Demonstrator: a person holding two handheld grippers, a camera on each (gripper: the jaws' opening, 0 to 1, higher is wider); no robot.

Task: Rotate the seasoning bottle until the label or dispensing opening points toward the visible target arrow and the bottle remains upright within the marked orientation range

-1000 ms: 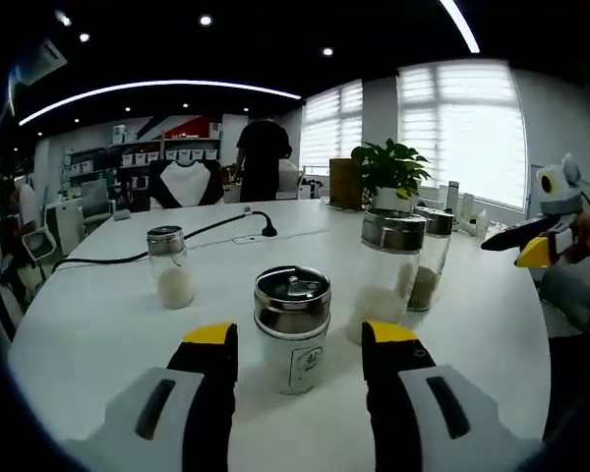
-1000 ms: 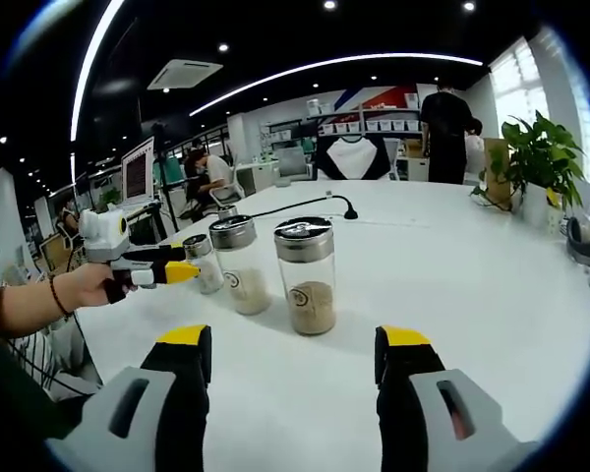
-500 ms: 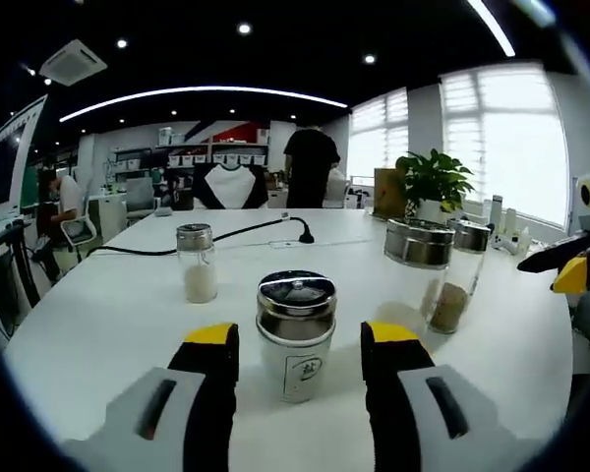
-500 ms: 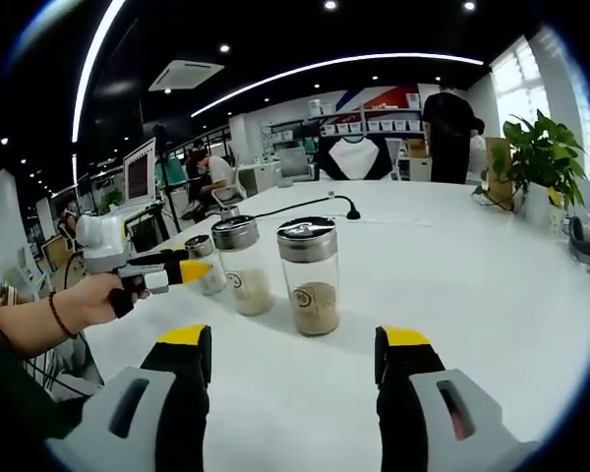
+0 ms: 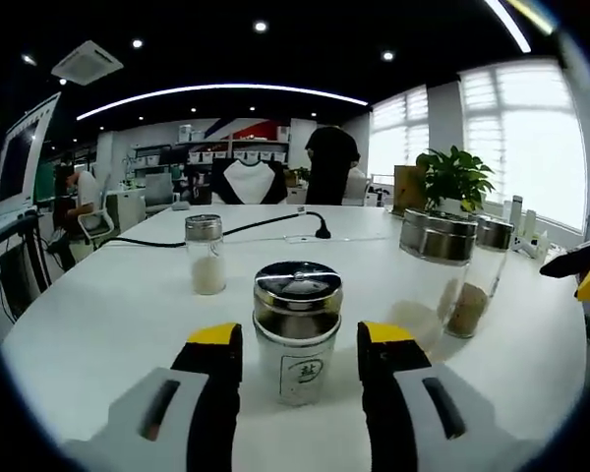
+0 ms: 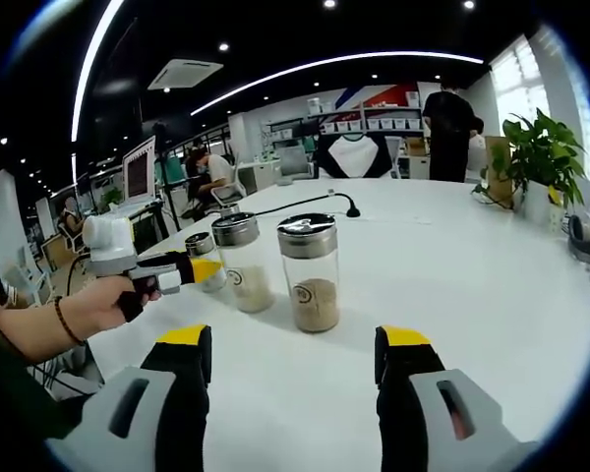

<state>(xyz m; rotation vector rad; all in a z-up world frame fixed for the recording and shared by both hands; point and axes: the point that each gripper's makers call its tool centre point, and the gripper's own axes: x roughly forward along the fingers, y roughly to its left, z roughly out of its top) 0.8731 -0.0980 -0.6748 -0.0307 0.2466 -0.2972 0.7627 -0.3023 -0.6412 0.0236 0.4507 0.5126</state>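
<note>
Standing upright on the white table (image 5: 98, 324), the seasoning bottle (image 5: 297, 329) with the steel cap and a printed label facing the camera is sitting right between the jaws of the left gripper (image 5: 299, 344), which are spread on either side of it and not yet touching the glass as far as I can tell. Compared with a second ago, the bottle is filling more of the left gripper view and sitting deeper between the yellow tips, so the hand has been easing forward around it; that is setting up a grasp, but the turning itself is not begun. No target arrow is showing on the table from where these cameras look, so I cannot say which way the label needs to end up. Off to one side a small shaker (image 5: 206, 255) is standing alone with a black cable (image 5: 265, 222) trailing behind it, and on the other side two taller jars are standing close together, one holding white grains (image 5: 433, 280) and one holding brown powder (image 5: 477, 275). In the right gripper view the right gripper (image 6: 295, 359) is hanging back, jaws wide apart and holding nothing, with the brown-powder jar (image 6: 310, 272) well ahead of it and the person's hand (image 6: 118, 300) carrying the left tool in from the side.
</note>
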